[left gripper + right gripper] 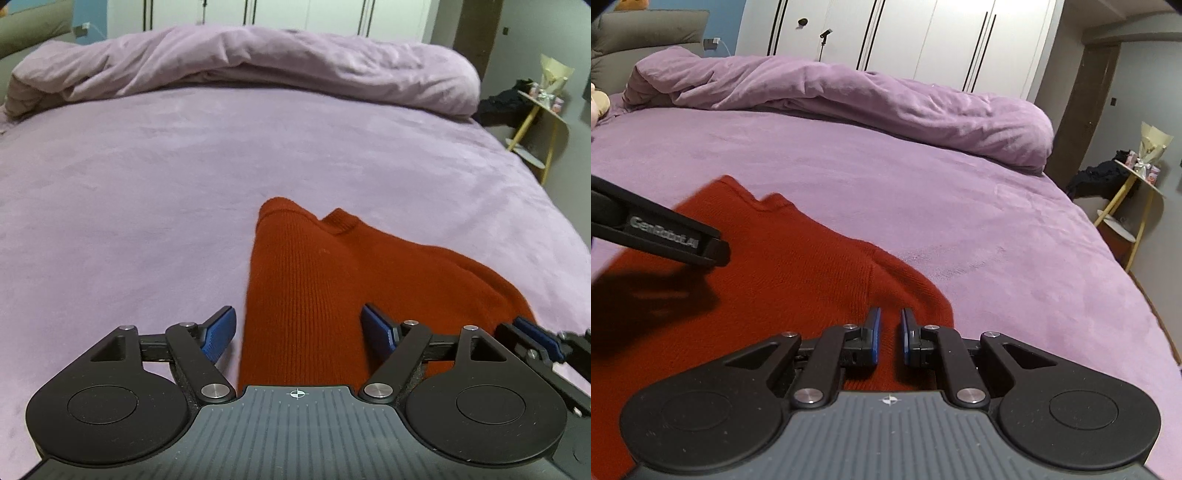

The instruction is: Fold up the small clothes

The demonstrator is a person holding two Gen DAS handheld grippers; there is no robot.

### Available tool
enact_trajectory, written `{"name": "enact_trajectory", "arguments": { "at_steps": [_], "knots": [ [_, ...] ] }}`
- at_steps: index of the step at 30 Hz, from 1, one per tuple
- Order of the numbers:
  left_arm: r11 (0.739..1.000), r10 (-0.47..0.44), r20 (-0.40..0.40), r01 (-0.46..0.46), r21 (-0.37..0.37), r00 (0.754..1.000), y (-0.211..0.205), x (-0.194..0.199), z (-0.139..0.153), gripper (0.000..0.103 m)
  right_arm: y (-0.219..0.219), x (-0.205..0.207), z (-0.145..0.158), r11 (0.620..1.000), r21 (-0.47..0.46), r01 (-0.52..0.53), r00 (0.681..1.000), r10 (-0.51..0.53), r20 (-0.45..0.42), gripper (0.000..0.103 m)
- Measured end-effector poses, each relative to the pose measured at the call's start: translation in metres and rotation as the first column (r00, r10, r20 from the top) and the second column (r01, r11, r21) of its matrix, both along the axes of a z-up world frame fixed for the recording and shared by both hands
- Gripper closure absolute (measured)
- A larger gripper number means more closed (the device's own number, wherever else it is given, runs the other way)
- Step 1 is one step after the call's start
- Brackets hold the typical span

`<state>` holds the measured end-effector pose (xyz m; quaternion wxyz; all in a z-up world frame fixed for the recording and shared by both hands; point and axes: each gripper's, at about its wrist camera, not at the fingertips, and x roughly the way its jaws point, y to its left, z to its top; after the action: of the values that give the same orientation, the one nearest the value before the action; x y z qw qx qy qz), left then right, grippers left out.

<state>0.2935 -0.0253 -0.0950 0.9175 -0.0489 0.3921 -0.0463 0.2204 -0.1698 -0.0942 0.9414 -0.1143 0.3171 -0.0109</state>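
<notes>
One red sweater point(314, 280) lies low centre on the purple bed point(147, 177). Left gripper point(299, 328) fingers spread wide astride it, released; right gripper point(888, 332) fingers nearly clenched, cloth between.

This is a bedroom in a home. A wide bed point(184, 155) under a lilac plush cover fills most of both views, with a matching duvet point(849, 99) bunched along its far side and a padded headboard point(646, 33) at the back left. Behind stand tall white wardrobe doors point(923, 40), and to the right a small yellow-legged side table point(1137, 192) carries a wrapped bouquet and small items.
</notes>
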Motion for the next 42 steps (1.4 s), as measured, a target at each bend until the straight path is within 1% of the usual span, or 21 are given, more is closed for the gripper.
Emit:
{"name": "enact_trajectory", "arguments": {
  "at_steps": [2,3,4,6,7,9,11,13,16,19,23,26,28,30,32,34,35,37,39,40,42],
  "knots": [
    [0.999,-0.014,-0.016,0.013,-0.031,1.0,0.007,-0.025,0.006,0.024,0.002,-0.029,0.01,0.999,0.05,-0.02,1.0,0.019,0.02,0.092],
    [0.999,-0.013,-0.021,0.012,-0.048,1.0,0.01,-0.037,0.006,0.023,0.003,-0.045,0.012,0.998,0.056,-0.024,0.999,0.022,0.031,0.093],
    [0.998,-0.009,-0.028,0.007,-0.059,1.0,0.012,-0.049,0.003,0.023,0.005,-0.062,0.01,0.999,0.047,-0.023,0.999,0.021,0.045,0.093],
    [0.997,-0.015,-0.018,0.013,-0.077,1.0,0.016,-0.066,-0.003,0.021,0.005,-0.078,0.0,0.999,0.047,0.0,1.0,-0.001,0.021,0.093],
    [0.998,-0.022,-0.024,0.021,-0.066,0.999,0.016,-0.07,-0.006,0.019,0.004,-0.084,-0.006,0.999,0.053,0.005,1.0,-0.007,0.023,0.093],
    [0.998,-0.025,-0.017,0.024,-0.051,1.0,0.016,-0.072,-0.007,0.019,0.008,-0.084,-0.008,1.0,0.013,-0.009,1.0,0.009,0.018,0.093],
    [0.998,-0.01,-0.042,0.008,-0.058,0.999,0.018,-0.073,0.001,0.02,0.01,-0.077,-0.004,1.0,-0.007,-0.014,1.0,0.014,-0.013,0.093],
    [0.997,-0.001,-0.034,-0.001,-0.072,0.999,0.022,-0.08,0.011,0.021,0.008,-0.076,0.007,1.0,0.027,0.007,0.999,-0.006,-0.035,0.092],
    [0.999,-0.001,-0.028,0.0,-0.038,1.0,0.027,-0.097,0.012,0.02,0.006,-0.093,0.015,0.995,0.094,0.029,0.999,-0.024,-0.047,0.092],
    [0.999,-0.012,-0.079,0.009,-0.043,0.997,0.028,-0.105,0.002,0.02,0.004,-0.11,0.008,0.988,0.148,0.038,0.996,-0.026,-0.082,0.092],
    [1.0,-0.031,-0.093,0.031,-0.005,0.995,0.022,-0.103,-0.002,0.019,0.004,-0.111,0.0,0.99,0.134,0.036,0.994,-0.022,-0.105,0.093],
    [1.0,-0.03,-0.115,0.03,-0.004,0.993,0.022,-0.096,-0.007,0.017,-0.004,-0.099,-0.003,0.98,0.186,0.068,0.987,-0.04,-0.153,0.094],
    [1.0,-0.029,-0.12,0.03,0.003,0.992,0.021,-0.096,-0.011,0.014,-0.008,-0.095,-0.004,0.975,0.209,0.071,0.986,-0.036,-0.166,0.094],
    [0.999,-0.035,-0.126,0.037,0.018,0.991,0.021,-0.102,-0.012,0.014,-0.009,-0.097,-0.006,0.975,0.214,0.061,0.986,-0.026,-0.167,0.094],
    [0.999,-0.039,-0.145,0.044,0.03,0.989,0.018,-0.113,-0.007,0.015,-0.007,-0.102,-0.003,0.978,0.202,0.047,0.985,-0.012,-0.169,0.094],
    [0.995,-0.066,-0.148,0.076,0.064,0.987,0.015,-0.129,-0.001,0.017,-0.005,-0.112,0.003,0.977,0.208,0.046,0.979,-0.002,-0.204,0.091],
    [0.991,-0.069,-0.151,0.085,0.101,0.986,0.012,-0.138,0.002,0.018,-0.003,-0.118,0.005,0.976,0.213,0.052,0.968,0.003,-0.249,0.076],
    [0.982,-0.051,-0.142,0.076,0.175,0.989,0.01,-0.159,0.005,0.018,0.0,-0.132,0.004,0.961,0.267,0.068,0.935,0.032,-0.352,0.062],
    [0.978,-0.023,-0.147,0.053,0.2,0.989,0.012,-0.176,0.009,0.016,0.003,-0.155,0.004,0.946,0.316,0.075,0.925,0.053,-0.377,0.054],
    [0.979,-0.01,-0.152,0.041,0.198,0.988,0.014,-0.182,0.012,0.015,0.007,-0.163,0.004,0.949,0.306,0.08,0.918,0.05,-0.394,0.048],
    [0.979,0.016,-0.156,0.016,0.204,0.988,0.018,-0.187,0.019,0.011,0.015,-0.171,0.008,0.965,0.252,0.079,0.909,0.034,-0.416,0.043]
  ]
}}
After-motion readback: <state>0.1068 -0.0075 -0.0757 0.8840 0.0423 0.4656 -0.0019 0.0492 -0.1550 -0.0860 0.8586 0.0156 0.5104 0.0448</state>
